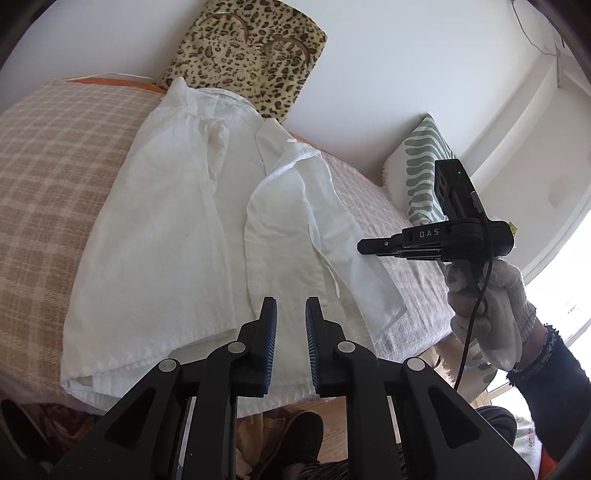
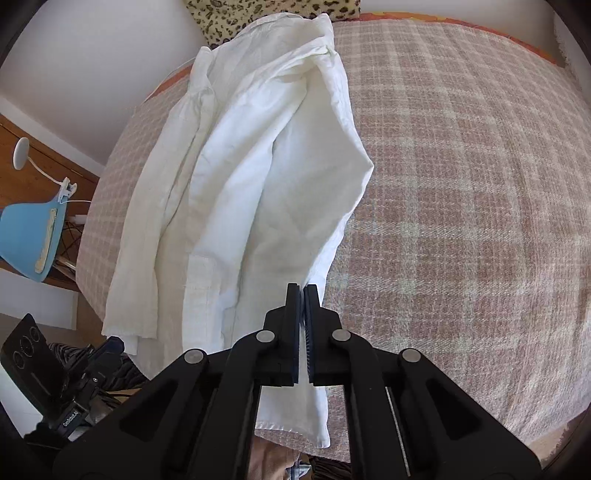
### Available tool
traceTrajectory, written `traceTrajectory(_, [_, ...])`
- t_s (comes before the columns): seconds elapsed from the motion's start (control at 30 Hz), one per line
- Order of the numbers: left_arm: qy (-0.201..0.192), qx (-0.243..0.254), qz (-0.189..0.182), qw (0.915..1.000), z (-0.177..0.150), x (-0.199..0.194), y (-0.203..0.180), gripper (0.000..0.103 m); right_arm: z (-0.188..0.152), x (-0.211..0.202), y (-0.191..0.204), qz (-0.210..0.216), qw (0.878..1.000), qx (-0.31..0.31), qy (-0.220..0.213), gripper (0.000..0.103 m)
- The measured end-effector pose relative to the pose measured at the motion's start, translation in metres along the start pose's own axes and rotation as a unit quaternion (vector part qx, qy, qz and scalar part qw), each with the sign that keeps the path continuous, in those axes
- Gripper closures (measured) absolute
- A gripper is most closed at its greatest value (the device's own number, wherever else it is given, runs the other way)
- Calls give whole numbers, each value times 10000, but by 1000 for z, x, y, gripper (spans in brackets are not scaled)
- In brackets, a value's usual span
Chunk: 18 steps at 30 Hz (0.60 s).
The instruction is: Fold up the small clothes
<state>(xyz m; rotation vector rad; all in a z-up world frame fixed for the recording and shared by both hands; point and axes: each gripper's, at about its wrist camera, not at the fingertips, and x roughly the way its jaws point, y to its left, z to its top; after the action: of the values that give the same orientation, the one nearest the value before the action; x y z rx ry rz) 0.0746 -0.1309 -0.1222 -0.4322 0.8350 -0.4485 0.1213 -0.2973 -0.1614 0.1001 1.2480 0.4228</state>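
Right gripper (image 2: 303, 291) body is hiding the white shirt (image 2: 258, 177) hem at 6 o'clock; leopard cushion (image 2: 273, 11) is getting cut off at 12.

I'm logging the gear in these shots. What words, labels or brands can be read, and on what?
"DAS": white letters on the right gripper, seen in the left wrist view.
White lettering on the black device at the lower left of the right wrist view: too small and blurred to read surely.
Nothing legible on the shirt or the bedcover.
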Motion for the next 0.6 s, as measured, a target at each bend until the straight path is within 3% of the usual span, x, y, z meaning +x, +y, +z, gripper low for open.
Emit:
traceTrajectory(0.2, [19,-176,-30,9998,3,-4,11,88,12,-13,51,290,9986,-435,-101,99])
traceTrajectory(0.37, [-25,-223,-116,9997,2,-12,14,88,23,14,106,424,9952,-867,139,99])
traceTrajectory(0.6, [-15,-282,-121,9995,-5,-23,24,88,21,73,142,411,9901,-1135,711,99])
